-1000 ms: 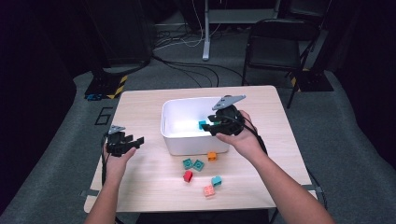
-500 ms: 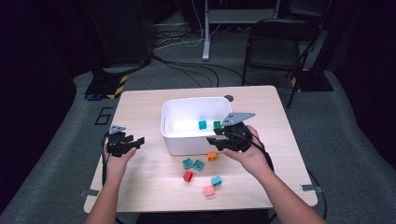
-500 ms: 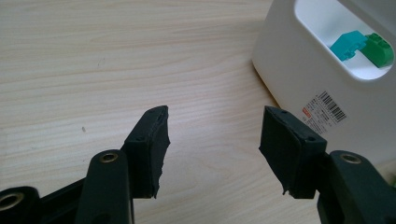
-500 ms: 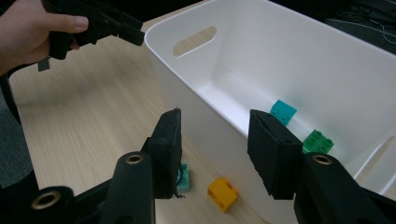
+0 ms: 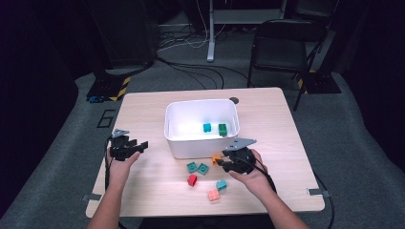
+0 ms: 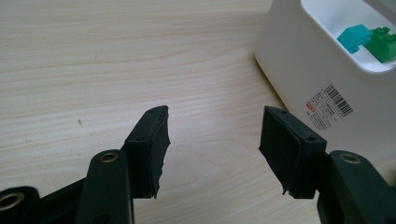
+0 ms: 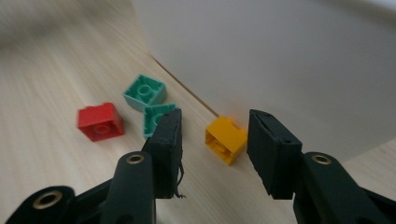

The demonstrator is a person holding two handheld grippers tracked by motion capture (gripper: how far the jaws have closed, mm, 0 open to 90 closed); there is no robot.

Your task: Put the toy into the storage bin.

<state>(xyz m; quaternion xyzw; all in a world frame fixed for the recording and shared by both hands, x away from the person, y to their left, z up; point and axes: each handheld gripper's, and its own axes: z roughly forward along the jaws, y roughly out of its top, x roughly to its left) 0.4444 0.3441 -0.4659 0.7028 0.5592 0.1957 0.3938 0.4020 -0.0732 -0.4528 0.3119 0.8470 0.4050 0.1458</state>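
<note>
Right tool (image 5: 223, 162) low over the bench (image 5: 267, 119), jaws apart and gripping nothing; orange brick (image 7: 226, 139) lies on the bench between and just beyond them, against the white bin's (image 5: 200, 143) near wall. That wall blocks any approach from behind. Two teal-green bricks (image 7: 145, 93) and a red brick (image 7: 100, 121) sit just to the side; a blue brick (image 5: 221, 184) and a pink one (image 5: 213, 194) nearer the person, seemingly apart. Left tool (image 6: 212, 140) released, empty, beside the bin. Inside the bin: one blue brick, one green.

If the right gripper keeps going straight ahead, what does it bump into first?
Most likely the yellow brick, lying just ahead between the open jaws of the right gripper. Right behind it stands the white bin.
</note>
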